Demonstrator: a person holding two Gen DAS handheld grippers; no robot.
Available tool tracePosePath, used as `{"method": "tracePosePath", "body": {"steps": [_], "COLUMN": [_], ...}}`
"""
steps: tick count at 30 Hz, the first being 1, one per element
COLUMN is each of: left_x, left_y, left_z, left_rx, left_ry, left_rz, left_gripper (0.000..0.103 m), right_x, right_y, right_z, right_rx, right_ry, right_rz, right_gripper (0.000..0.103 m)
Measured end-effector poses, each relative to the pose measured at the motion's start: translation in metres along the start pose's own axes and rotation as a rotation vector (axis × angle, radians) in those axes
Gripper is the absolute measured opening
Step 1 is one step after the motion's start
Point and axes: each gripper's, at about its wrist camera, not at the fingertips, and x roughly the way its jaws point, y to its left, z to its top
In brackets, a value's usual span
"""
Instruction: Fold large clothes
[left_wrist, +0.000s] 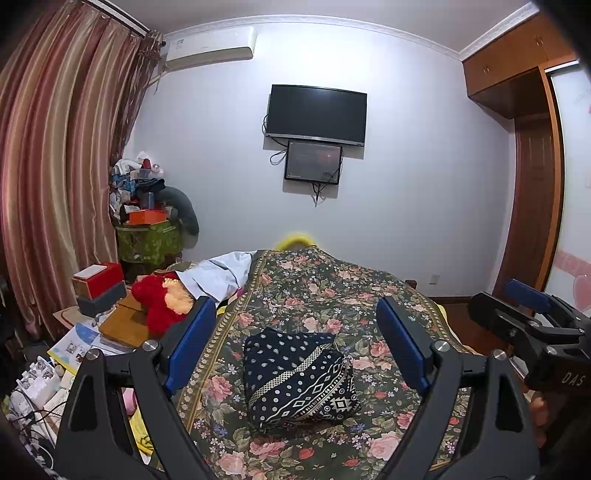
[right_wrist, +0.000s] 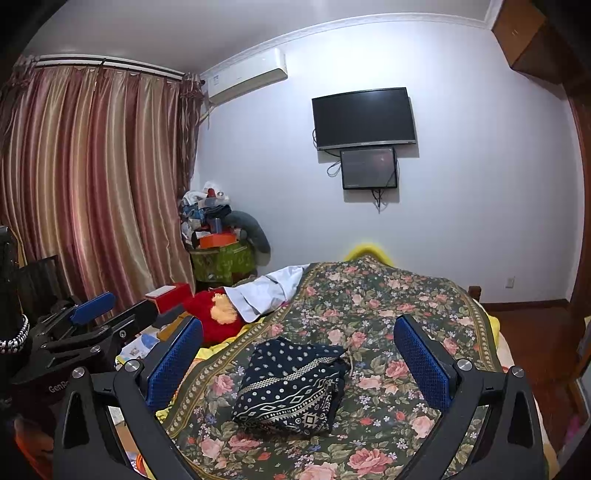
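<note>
Fingers on both grippers spread wide, nothing between them. Left gripper (left_wrist: 297, 341) and right gripper (right_wrist: 299, 363) both hover above the bed, pointing slightly down, blue pads clear of the cloth.

Task item: folded garment (left_wrist: 301, 376), sitting on the floral bedspread (left_wrist: 369, 291) roughly mid-bed, directly ahead of both grippers and framed between each pair of fingers. Not touched by either.

Handling, my read: soft, light, limp. No stiffness, so it will sag and the layers will slide apart if lifted from one point. Fabric looks thin and smooth, possibly a bit slippery against the pads. Not fragile. Best hold is probably a two-point pinch on the outer edges or corners, one gripper each side, catching all layers at once. A pinch at the centre would only pull the top layer.

Looks: dark navy with small white dots and flower marks, plus pale geometric border bands (diamonds, zigzags) running diagonally across the top. Already a compact, puffy, roughly square bundle with rounded edges; the far right corner looks looser in the right wrist view. Fold looks largely done; maybe needs flattening.

Further out: red plush toy (left_wrist: 159, 299) and pale blue cloth (left_wrist: 221, 273) at the left bed edge, well apart from the garment.
</note>
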Motion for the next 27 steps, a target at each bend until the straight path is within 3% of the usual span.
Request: {"method": "tracePosePath", "body": {"steps": [27], "left_x": [0.0016], "left_y": [-0.0011], "left_z": [0.0036], "left_rx": [0.0], "left_ry": [0.005], "left_rz": [-0.039], "left_gripper": [0.089], "right_x": [-0.001], "right_y": [-0.0001], "right_z": [-0.0008], "right_rx": [0.003], "right_ry": [-0.004], "right_rz": [0.0], "right_gripper": [0.103]}}
